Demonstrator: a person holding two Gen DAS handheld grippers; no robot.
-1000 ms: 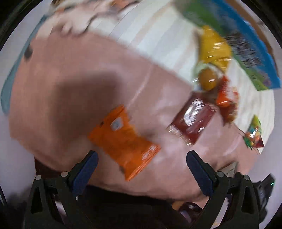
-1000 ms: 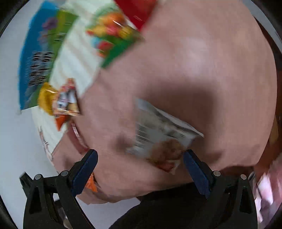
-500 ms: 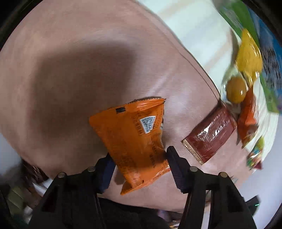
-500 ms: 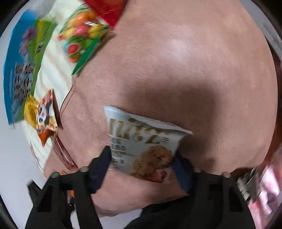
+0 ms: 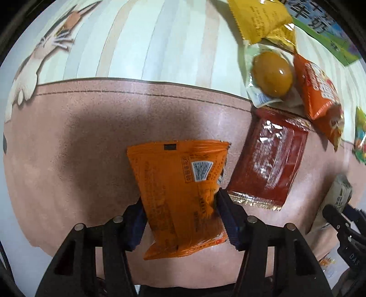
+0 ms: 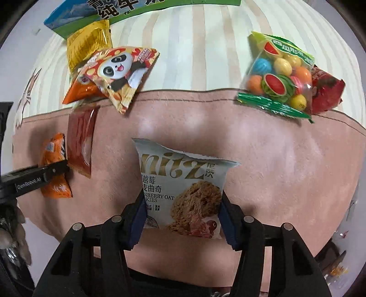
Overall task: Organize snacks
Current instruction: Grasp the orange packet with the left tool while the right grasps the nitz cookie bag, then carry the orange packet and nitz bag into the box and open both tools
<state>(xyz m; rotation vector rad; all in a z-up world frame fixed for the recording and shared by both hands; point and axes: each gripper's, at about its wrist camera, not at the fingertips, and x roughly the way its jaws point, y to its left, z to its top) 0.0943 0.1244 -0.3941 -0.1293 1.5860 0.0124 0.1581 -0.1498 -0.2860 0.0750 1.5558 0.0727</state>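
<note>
Snacks lie scattered over a mat [image 6: 274, 148] with a pink area and a striped cream area. Left gripper [image 5: 180, 217] points down over the pink area, its blue pads against both sides of an orange packet [image 5: 180, 189]; its jaws are easing slightly apart with the packet between them. Right gripper [image 6: 180, 219] likewise points down, jaws narrowing on a white oat cookie packet [image 6: 183, 189], pads touching both edges. Dark red sachet [image 5: 270, 160] lies flat just beside the orange packet. On the stripes: panda packet [image 6: 119, 68], yellow packet [image 6: 89, 43], fruit-candy bag [image 6: 279, 73], blue-green carton [image 6: 75, 16] at the far edge.
</note>
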